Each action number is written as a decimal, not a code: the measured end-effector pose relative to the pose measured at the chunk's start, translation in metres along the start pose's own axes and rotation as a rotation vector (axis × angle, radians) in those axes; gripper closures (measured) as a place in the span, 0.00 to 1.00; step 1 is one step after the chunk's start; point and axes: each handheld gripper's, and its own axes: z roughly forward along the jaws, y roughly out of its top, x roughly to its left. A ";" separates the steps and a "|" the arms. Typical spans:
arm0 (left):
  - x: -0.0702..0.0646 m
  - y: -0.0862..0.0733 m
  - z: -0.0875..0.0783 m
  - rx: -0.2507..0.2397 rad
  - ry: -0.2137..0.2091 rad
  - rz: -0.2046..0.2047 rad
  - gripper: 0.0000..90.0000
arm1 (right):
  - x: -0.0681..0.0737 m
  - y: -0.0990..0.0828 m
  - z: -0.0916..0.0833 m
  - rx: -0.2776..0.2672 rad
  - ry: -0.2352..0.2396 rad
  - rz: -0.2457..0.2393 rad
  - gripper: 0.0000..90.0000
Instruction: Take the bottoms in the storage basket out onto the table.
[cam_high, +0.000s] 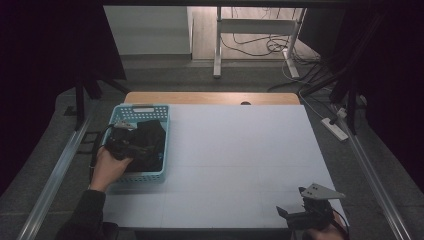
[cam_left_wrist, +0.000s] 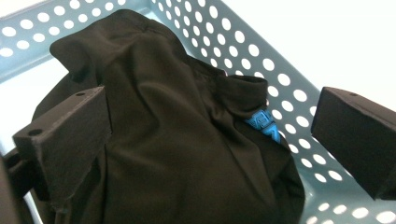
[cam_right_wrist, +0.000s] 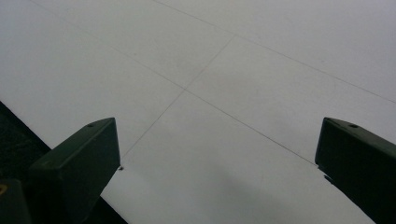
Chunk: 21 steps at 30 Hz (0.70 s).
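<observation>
A black garment (cam_high: 147, 142) (cam_left_wrist: 187, 135) with a small blue print (cam_left_wrist: 264, 123) lies bunched in a light blue perforated basket (cam_high: 144, 110) (cam_left_wrist: 261, 51) at the table's left. My left gripper (cam_high: 131, 145) (cam_left_wrist: 210, 135) hangs over the basket, open, its jaws wide on either side of the cloth; the left jaw touches the fabric. My right gripper (cam_high: 300, 207) (cam_right_wrist: 217, 158) is open over bare white table near the front right corner, nothing between its jaws.
The white tabletop (cam_high: 240, 155) (cam_right_wrist: 233, 70) has a wooden strip (cam_high: 210, 97) along its far edge. Its front edge (cam_right_wrist: 28, 135) runs close under the right gripper. Metal rails flank the table; cables and a power strip (cam_high: 334, 127) lie on the floor beyond.
</observation>
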 end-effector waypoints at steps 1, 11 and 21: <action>0.001 0.001 0.002 0.007 0.001 0.004 0.00 | 0.000 0.000 0.000 0.000 0.002 0.002 0.00; 0.009 0.009 0.017 0.049 0.001 0.000 0.00 | 0.000 0.000 0.000 0.002 0.004 0.004 0.00; 0.018 0.010 0.037 0.117 -0.007 0.009 0.00 | 0.000 0.000 0.001 0.005 0.006 0.004 0.00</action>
